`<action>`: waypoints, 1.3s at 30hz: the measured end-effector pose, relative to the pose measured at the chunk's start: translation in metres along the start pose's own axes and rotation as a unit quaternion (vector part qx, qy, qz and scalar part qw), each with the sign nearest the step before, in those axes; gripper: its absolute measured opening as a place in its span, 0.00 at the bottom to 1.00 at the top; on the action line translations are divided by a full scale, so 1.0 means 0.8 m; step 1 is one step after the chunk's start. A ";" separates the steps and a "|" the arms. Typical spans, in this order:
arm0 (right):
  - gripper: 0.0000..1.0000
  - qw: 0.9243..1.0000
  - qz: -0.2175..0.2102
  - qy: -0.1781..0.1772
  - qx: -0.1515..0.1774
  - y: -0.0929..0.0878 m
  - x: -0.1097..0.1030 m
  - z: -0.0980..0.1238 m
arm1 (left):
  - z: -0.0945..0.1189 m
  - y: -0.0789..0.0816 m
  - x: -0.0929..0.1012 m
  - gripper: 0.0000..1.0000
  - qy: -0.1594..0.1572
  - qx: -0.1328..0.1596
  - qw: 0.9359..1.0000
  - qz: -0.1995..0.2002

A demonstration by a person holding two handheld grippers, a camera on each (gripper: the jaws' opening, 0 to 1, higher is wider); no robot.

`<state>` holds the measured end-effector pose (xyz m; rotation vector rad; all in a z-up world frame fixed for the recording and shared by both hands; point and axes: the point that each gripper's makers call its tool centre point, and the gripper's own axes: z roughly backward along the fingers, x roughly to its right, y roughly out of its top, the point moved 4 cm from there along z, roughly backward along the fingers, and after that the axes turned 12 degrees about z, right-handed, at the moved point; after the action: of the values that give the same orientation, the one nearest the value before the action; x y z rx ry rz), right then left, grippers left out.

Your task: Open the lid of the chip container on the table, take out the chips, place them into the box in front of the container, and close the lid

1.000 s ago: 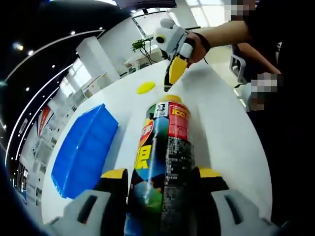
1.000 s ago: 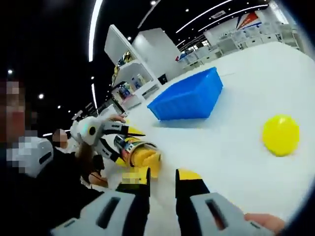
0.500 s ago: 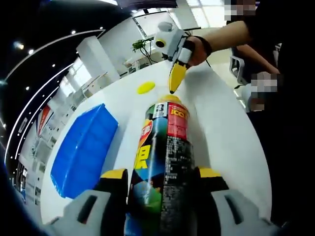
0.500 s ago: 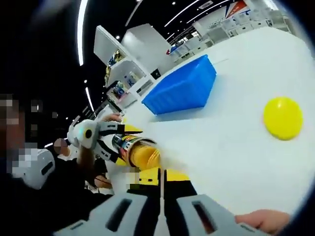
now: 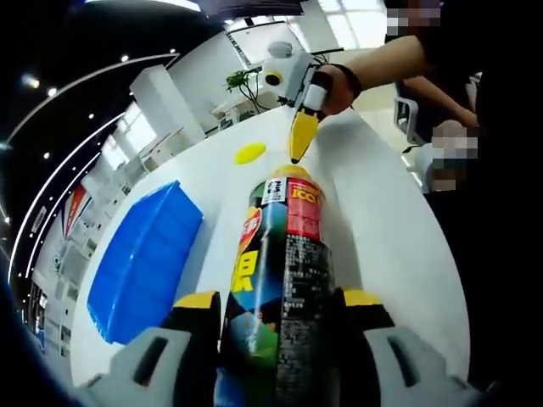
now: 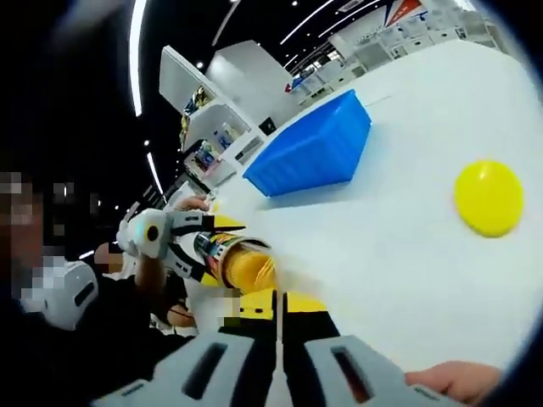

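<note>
The chip container point(image 5: 284, 271), a dark can with a red label, lies along the left gripper view with my left gripper point(image 5: 280, 298) shut on its body. Its mouth is open and shows yellow chips point(image 6: 250, 267). My right gripper point(image 6: 278, 298) is shut, its yellow jaws pressed together just off the can's mouth; I see nothing between them. From the left gripper view, the right gripper point(image 5: 297, 140) points down at the can's top. The round yellow lid point(image 6: 488, 197) lies on the white table point(image 5: 382, 220), also seen as the lid point(image 5: 250, 153) beyond the can. The blue box point(image 5: 144, 254) stands to the left.
The blue box point(image 6: 310, 153) sits beyond the can in the right gripper view, with bare table between it and the lid. A person's hand point(image 5: 335, 85) and forearm hold the right gripper. Other people sit by the table's right edge point(image 5: 441, 144). Shelves line the background.
The right gripper's jaws have gone from open to shut near the can's mouth, and the gripper has lifted slightly off the can. The left gripper and can have stayed put.
</note>
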<state>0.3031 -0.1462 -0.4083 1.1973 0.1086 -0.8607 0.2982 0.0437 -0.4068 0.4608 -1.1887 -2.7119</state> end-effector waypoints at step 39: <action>0.01 0.998 0.005 0.060 -0.008 0.002 -0.038 -0.061 | 0.000 0.000 0.000 0.55 0.000 -0.005 1.000 -0.001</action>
<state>0.3004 -0.0887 -0.4111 1.2334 0.2071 -0.7768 0.2984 0.0439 -0.4064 0.4600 -1.1752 -2.7188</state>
